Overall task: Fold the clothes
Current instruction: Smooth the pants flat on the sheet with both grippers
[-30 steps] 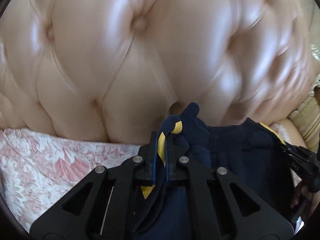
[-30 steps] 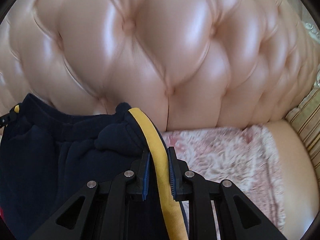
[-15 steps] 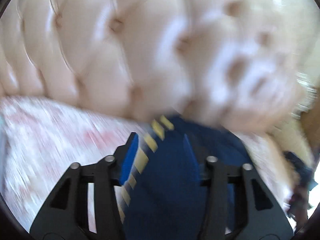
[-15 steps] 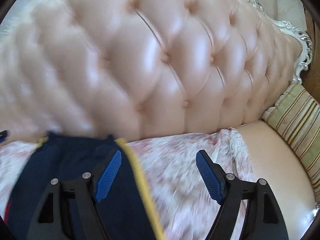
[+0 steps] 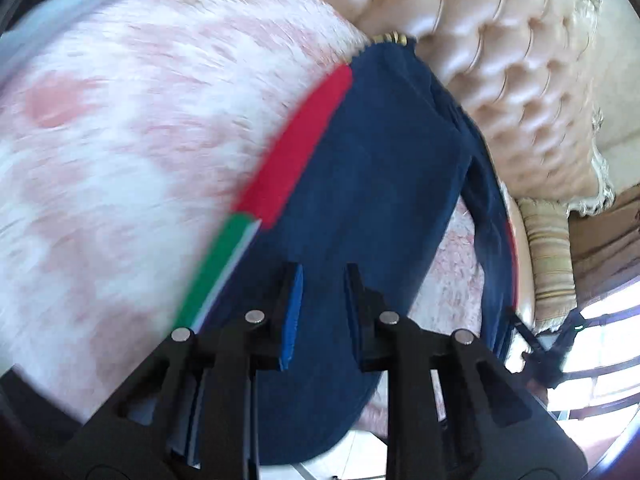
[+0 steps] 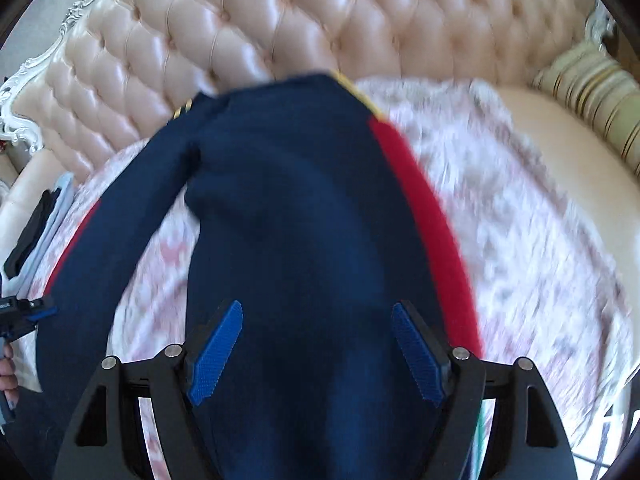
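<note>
Navy trousers with red, green and yellow side stripes lie spread on the pink floral blanket, waistband at the sofa back, legs towards me. My right gripper is open over one leg, jaws wide apart, holding nothing. My left gripper hovers over the other leg beside its red stripe and green stripe; its jaws stand a little apart with nothing between them. The left gripper also shows at the left edge of the right wrist view.
The tufted beige leather sofa back rises behind the trousers. A striped cushion lies at the right end of the seat, also in the left wrist view. The blanket's front edge hangs over the seat.
Both grippers have let go of the waistband, opened and drawn back towards the trouser legs. The trousers now lie flat on the blanket.
</note>
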